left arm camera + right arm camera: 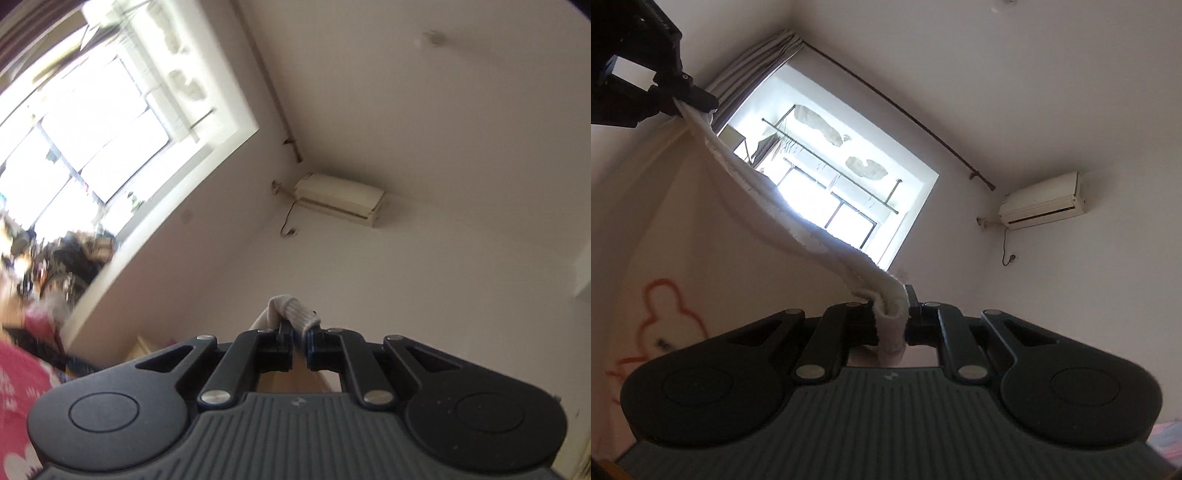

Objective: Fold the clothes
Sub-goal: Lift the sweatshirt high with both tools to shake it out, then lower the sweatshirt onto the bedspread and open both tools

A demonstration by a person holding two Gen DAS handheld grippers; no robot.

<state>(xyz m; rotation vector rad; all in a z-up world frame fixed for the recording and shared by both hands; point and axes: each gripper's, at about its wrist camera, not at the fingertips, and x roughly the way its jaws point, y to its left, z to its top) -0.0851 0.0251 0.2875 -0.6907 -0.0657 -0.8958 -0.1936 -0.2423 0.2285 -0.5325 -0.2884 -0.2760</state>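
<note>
Left gripper (300,332) and right gripper (891,314) are each clamping the ribbed hem (753,177) of a cream garment; likely soft, light, sagging between grips.

Bright daylight floods through the big window (846,184), washing out its panes. A grey curtain (753,70) bunches at one end of a long rod (897,107). White walls, white ceiling (424,92), and a cream air conditioner (340,199) sits high by the corner, cord dangling below.
</note>
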